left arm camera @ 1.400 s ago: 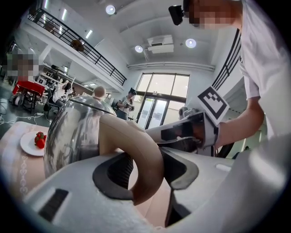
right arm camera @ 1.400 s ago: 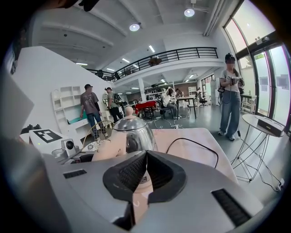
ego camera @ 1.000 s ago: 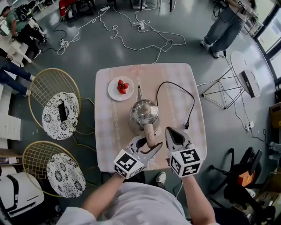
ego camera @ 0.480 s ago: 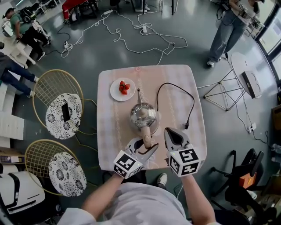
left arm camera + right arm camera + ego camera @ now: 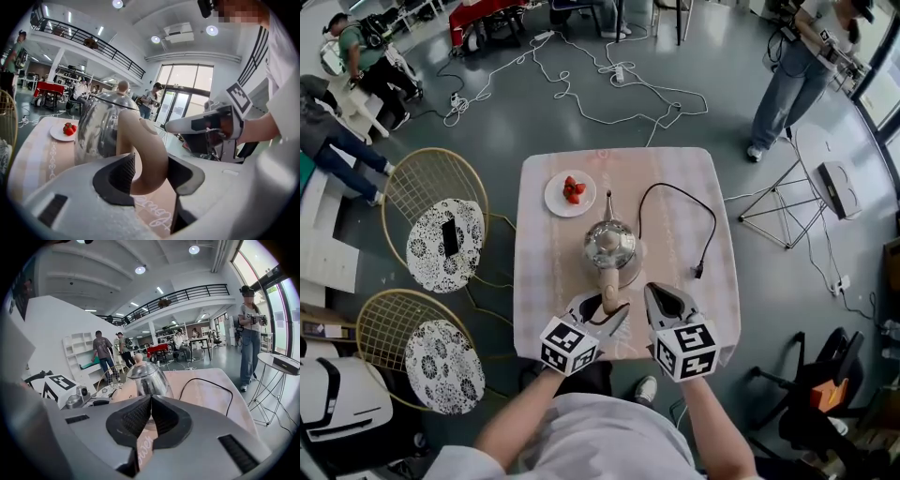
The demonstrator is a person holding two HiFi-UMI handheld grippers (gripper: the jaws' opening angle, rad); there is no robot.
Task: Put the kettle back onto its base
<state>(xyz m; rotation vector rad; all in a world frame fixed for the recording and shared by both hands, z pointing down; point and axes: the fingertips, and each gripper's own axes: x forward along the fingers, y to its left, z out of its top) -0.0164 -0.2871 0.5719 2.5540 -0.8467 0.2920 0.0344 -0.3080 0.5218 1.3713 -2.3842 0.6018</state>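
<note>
As seen from the head view, chairs: two wire-frame, patterned cushions, left of the table.
Plate: far-left part of the table, strawberries on it.
Left gripper: jaws closed onto the handle, pads touching it on both sides.
Kettle: steel, upright, mid-table, spout pointing away, tan handle toward the person. Can't tell whether it's seated on its base.
Right gripper: jaws pressed together, nothing in them. Sits just right of the handle, clear of the kettle.
Cord: black, loops from beside the kettle out to the right. Plug lies on the table.
</note>
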